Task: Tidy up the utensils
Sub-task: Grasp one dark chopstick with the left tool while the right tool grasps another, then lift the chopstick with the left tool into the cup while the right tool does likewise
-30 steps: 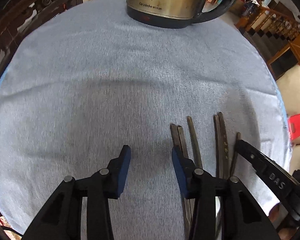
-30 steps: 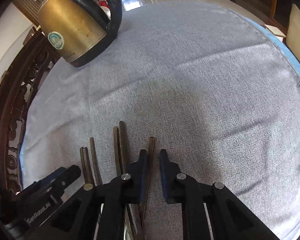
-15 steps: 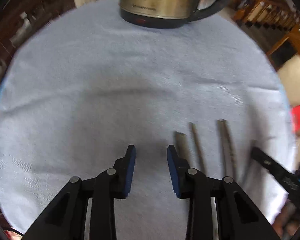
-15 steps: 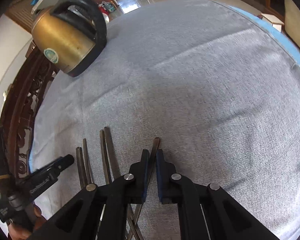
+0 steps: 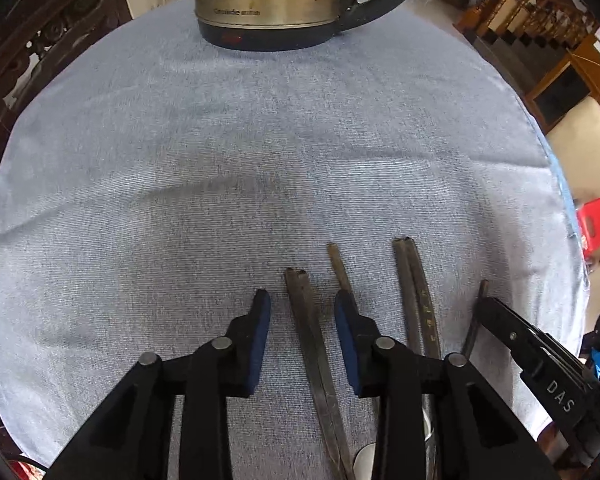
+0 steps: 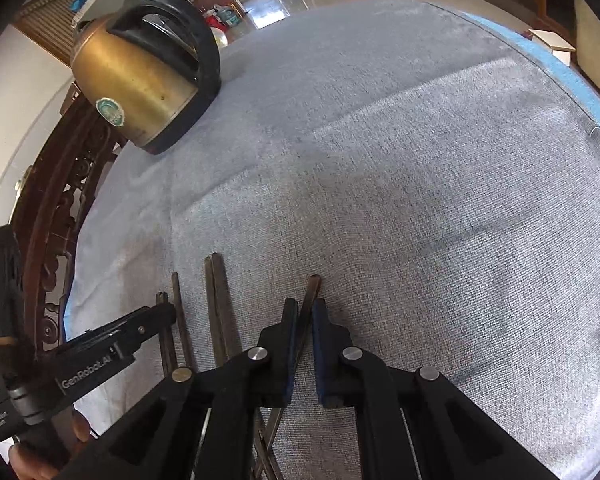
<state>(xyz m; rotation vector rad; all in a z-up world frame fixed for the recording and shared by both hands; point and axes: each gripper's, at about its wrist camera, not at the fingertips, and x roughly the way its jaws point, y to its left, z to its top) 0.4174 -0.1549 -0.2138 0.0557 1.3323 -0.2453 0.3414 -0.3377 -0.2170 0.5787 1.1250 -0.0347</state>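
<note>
Pairing up the chopsticks on the cloth-covered tabletop (image 5: 180, 184), with the kettle (image 5: 276, 0) at its far edge.

My left gripper (image 5: 300, 320) has just been narrowing its fingers around the leftmost chopstick pair (image 5: 300, 304), the one farthest toward the kettle's side; the pads stand either side without pressing yet, so I judge I should centre on both sticks before closing, lest one slip out. Right of it lie a single chopstick (image 5: 338, 268) and a second pair (image 5: 414, 292). My right gripper (image 6: 305, 320) is nearly closed, pinching the lone rightmost chopstick (image 6: 311, 292), farthest from the kettle. Only the right view shows that pinch; the left view alone shows the gap beside my left pads.
</note>
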